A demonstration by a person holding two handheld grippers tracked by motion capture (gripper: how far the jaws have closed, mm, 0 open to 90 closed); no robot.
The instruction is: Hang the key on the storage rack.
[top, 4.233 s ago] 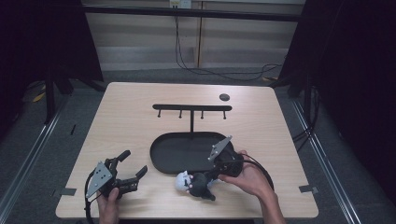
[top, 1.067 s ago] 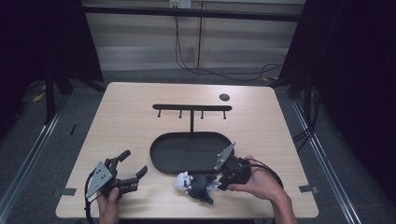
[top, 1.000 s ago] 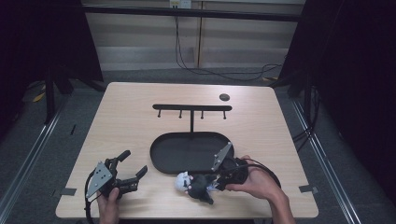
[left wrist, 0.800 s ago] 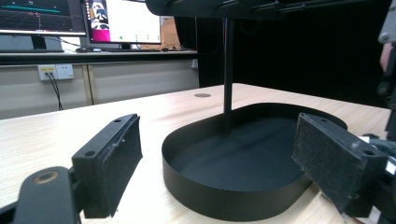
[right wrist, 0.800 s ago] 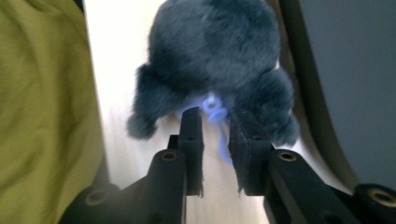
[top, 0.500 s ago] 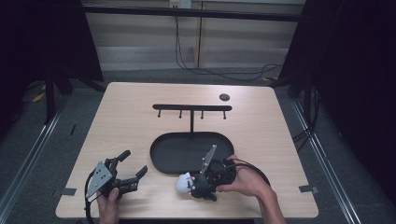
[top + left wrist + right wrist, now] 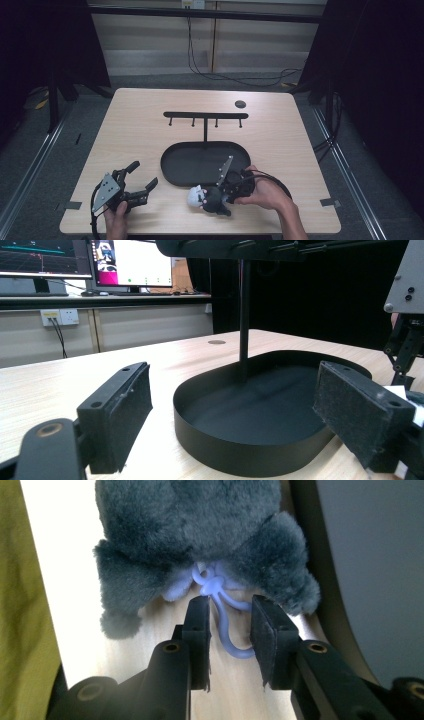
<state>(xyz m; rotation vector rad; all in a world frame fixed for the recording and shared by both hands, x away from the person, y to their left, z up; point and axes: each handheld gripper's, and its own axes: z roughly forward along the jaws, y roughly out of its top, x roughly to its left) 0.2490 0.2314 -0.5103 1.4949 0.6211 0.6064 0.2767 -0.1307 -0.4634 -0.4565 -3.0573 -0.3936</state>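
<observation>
At the table's near left, the left gripper (image 7: 136, 184) rests in the person's hand with its jaws spread wide and nothing between them; its own view shows the two black pads (image 7: 118, 416) standing far apart, looking across the wood toward the black oval tray (image 7: 172, 170). Just in front of that tray's near rim, the grey plush toy (image 7: 204, 198) lies on the table, and the right gripper (image 7: 222, 198) is pressed up close to it from the right. In the right gripper view the jaws stand narrow, having just been opening, and the toy's lilac hanging loop (image 7: 223, 615) runs down between them; the pads flank the cord without appearing to press it, though the angle leaves some doubt about light contact on the left side. The step in hand looks to be taking hold of that loop. To do it well, the cord should be centred between the pads, near the knot (image 7: 210, 583) where it leaves the fur, so that the closing jaws catch cord and not plush. A slow, square closure would keep the thin loop from slipping sideways. The hook rack (image 7: 205, 115) beyond the tray seems the likely destination, so a grip that leaves the loop's free end open would serve best.
</observation>
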